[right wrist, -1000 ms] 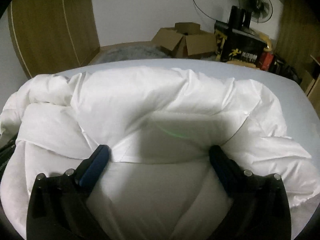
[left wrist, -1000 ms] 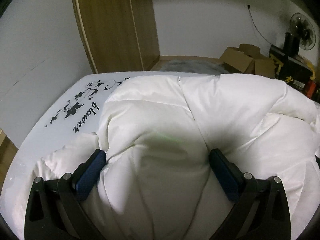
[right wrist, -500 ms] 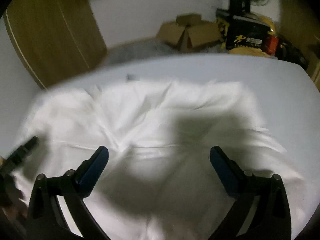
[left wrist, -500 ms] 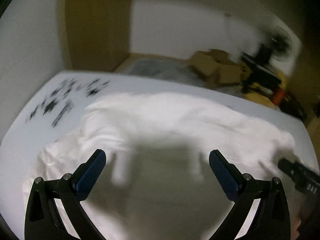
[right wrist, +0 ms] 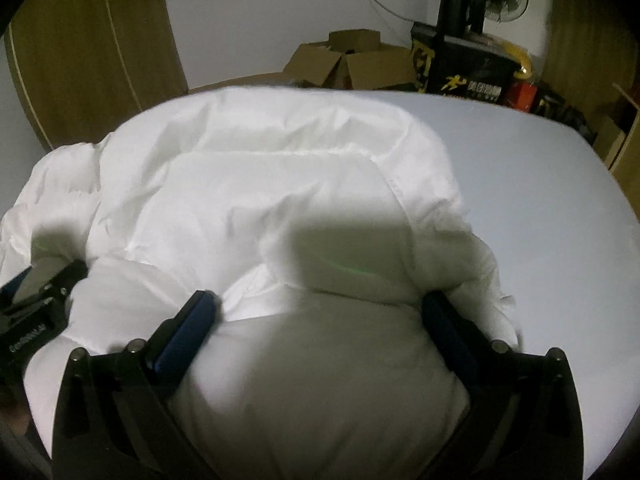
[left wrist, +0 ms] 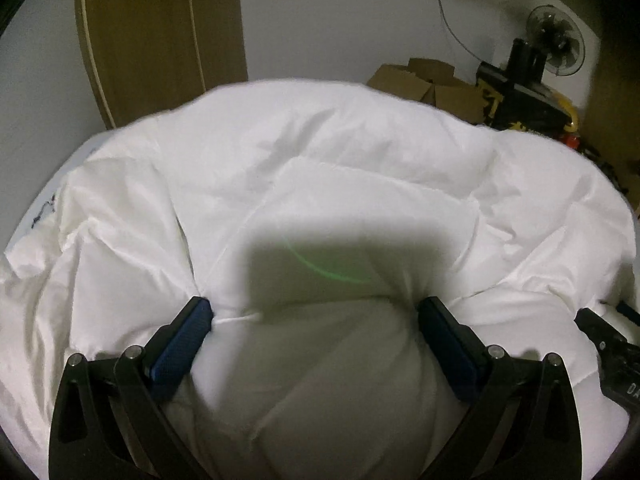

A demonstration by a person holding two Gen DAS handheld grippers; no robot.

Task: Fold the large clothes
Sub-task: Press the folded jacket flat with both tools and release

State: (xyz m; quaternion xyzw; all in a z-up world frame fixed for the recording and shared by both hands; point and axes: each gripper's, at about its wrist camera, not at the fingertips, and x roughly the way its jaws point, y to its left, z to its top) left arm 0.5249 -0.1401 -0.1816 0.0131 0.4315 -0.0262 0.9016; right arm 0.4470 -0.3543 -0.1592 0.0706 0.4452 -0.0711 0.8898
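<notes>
From the left wrist, our left gripper (left wrist: 314, 312) sat low against the white puffy garment (left wrist: 320, 168), which lay heaped on a pale surface; whether that was a desk or a bed we could not tell. The jaws stood wide, and a fat roll of the padding bulged up between the blue pads (left wrist: 182, 346). The pads touched the fabric on both sides, but we could not tell whether they squeezed it or only straddled it. We judged the wide spread suited the bulk: a thick padded fold needs a broad bite, and a narrow pinch would slip off. At the right edge of this view the tip of the right gripper (left wrist: 608, 344) showed, close beside ours, so both tools worked the near edge together. Behind stood a wooden wardrobe (left wrist: 160, 40), cardboard boxes (left wrist: 424, 84) and a fan (left wrist: 554, 46).

From the right wrist, the right gripper (right wrist: 318, 304) sat the same way, jaws wide with a mound of the garment (right wrist: 280, 168) swelling between them. Here the garment's right end stopped short and the bare surface (right wrist: 540, 200) ran on to the right. The left gripper (right wrist: 38, 304) showed at the left edge, resting on the fabric. We took it that the two tools were set side by side along one edge so that the fold could be carried over evenly; the heap looked only partly folded, and puffy fill tends to spring back.
</notes>
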